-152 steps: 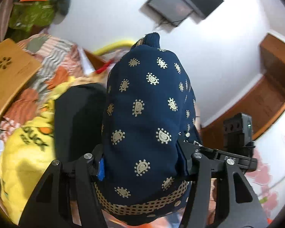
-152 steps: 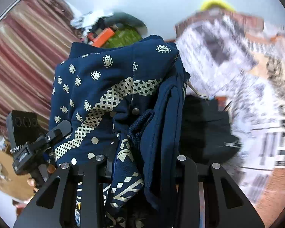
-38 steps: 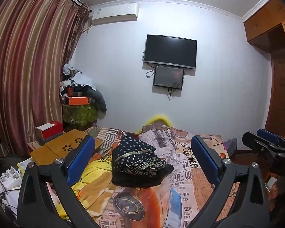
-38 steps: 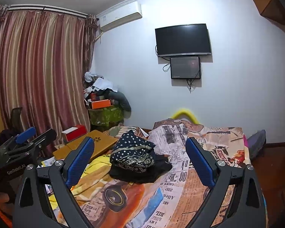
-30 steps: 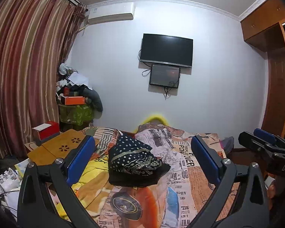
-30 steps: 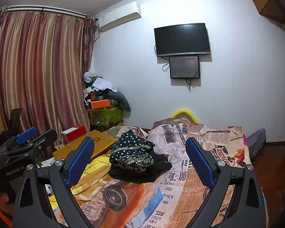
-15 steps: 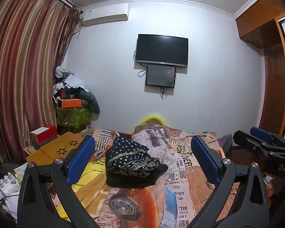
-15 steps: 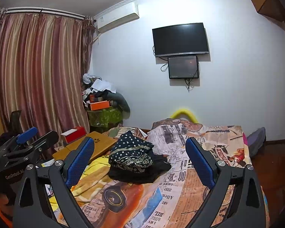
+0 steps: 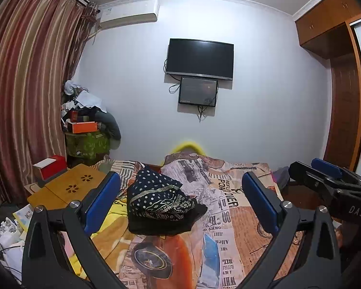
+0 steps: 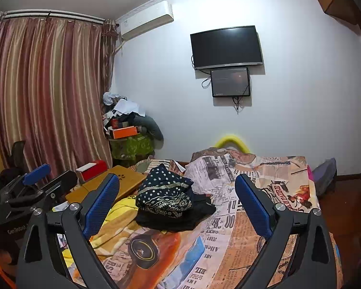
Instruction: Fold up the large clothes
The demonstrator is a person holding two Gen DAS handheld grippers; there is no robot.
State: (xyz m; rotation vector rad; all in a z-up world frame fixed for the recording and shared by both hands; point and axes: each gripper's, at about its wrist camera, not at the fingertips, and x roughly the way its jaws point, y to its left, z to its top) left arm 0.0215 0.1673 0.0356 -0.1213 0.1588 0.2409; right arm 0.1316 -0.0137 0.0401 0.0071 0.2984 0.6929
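Note:
A navy patterned garment [image 9: 156,196] lies folded in a bundle on top of a black garment [image 9: 166,224] on the bed; it also shows in the right wrist view [image 10: 164,192]. My left gripper [image 9: 180,202] is open and empty, held well back from the pile. My right gripper [image 10: 177,200] is open and empty, also well back. Each gripper shows at the edge of the other's view: the right one [image 9: 325,183] and the left one [image 10: 33,183].
The bed [image 9: 228,216] has a newspaper-print cover and a yellow blanket [image 9: 113,219]. A wooden lap table [image 9: 67,189] with a red box [image 9: 50,168] stands at the left. A cluttered pile [image 9: 84,125], curtains and a wall TV [image 9: 199,57] are behind. A wardrobe [image 9: 344,108] is at right.
Five seconds ago both grippers were shut on the navy garment. It now lies on the black garment, and both grippers are open and have drawn back from the bed.

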